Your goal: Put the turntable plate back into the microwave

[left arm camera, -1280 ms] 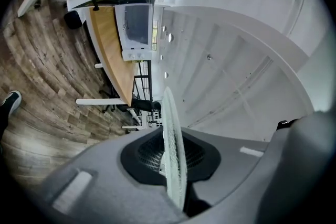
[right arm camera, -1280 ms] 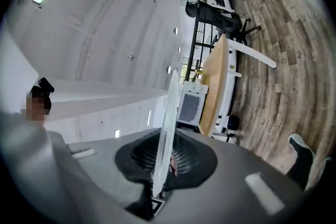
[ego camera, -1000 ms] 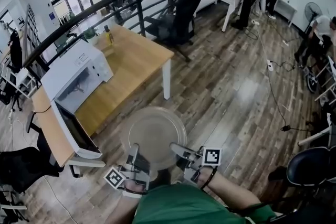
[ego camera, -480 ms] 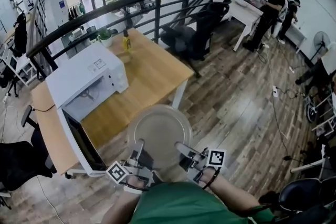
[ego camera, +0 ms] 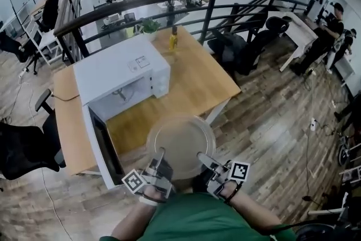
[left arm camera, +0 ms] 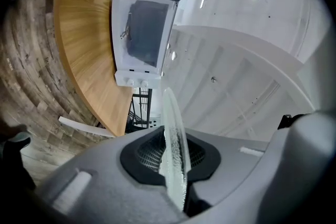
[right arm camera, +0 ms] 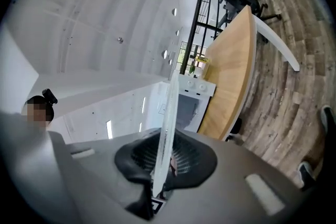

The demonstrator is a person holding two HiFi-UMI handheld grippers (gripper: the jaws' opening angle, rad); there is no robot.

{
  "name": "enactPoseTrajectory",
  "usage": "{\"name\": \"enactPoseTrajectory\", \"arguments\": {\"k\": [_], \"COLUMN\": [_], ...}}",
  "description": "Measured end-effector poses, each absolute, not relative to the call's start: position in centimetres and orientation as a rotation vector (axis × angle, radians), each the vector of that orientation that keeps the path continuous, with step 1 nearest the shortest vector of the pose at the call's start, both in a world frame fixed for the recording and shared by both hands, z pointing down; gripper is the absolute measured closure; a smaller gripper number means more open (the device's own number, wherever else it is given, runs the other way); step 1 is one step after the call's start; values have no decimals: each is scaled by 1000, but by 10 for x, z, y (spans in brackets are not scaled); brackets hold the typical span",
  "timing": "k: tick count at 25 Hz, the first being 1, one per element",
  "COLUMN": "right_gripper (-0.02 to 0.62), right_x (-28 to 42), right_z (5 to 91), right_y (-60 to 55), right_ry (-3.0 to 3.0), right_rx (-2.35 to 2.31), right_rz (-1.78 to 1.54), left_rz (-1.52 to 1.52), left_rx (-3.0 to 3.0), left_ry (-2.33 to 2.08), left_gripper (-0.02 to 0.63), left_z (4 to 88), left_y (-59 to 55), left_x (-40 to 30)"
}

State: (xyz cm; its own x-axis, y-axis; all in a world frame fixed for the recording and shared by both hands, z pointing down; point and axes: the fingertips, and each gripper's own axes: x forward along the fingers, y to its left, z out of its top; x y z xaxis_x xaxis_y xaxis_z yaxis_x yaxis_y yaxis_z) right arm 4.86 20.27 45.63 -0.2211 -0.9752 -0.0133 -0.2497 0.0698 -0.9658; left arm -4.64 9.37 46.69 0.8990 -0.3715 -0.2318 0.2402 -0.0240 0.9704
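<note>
Turntable plate: the clear glass turntable plate [ego camera: 180, 143] is being held roughly level in the air, in front of the microwave [ego camera: 121, 73] and well short of its cavity.
Left gripper: the left gripper [ego camera: 159, 156] is pinching the plate's near rim, jaws narrowed onto the glass edge, on the side nearer the microwave's door [ego camera: 104, 147].
Right gripper: the right gripper [ego camera: 202, 158] is clamping the same rim on the side farther from the microwave, jaws drawn in onto the glass.
Microwave: it is sitting on the wooden table [ego camera: 197, 84], its door standing open toward the person.
Doing it well: both grips are probably needing to stay even, with the plate held flat, entering the microwave squarely, clearing the door and settling centred before either jaw is letting go.
</note>
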Motion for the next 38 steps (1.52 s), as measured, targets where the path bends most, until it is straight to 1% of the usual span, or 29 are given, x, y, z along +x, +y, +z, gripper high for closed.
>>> {"name": "enactPoseTrajectory", "arguments": {"k": [14, 21, 31, 38], "right_gripper": [560, 557, 557, 560], "right_x": [101, 128, 97, 86], "right_z": [475, 512, 525, 548], "right_y": [61, -5, -43, -78], "right_ry": [1830, 1940, 2026, 2020], "right_rx": [-956, -792, -494, -451], "right_rz": [-1391, -1570, -1807, -1850], "left_rz": [-712, -822, -976, -982], "left_rx": [1532, 1473, 1399, 1407], "left_ry": [-396, -592, -867, -926], "left_gripper": [574, 574, 574, 572], "left_z": [480, 517, 521, 537], "left_y": [-11, -49, -48, -78], "left_x": [-25, -11, -49, -61]}}
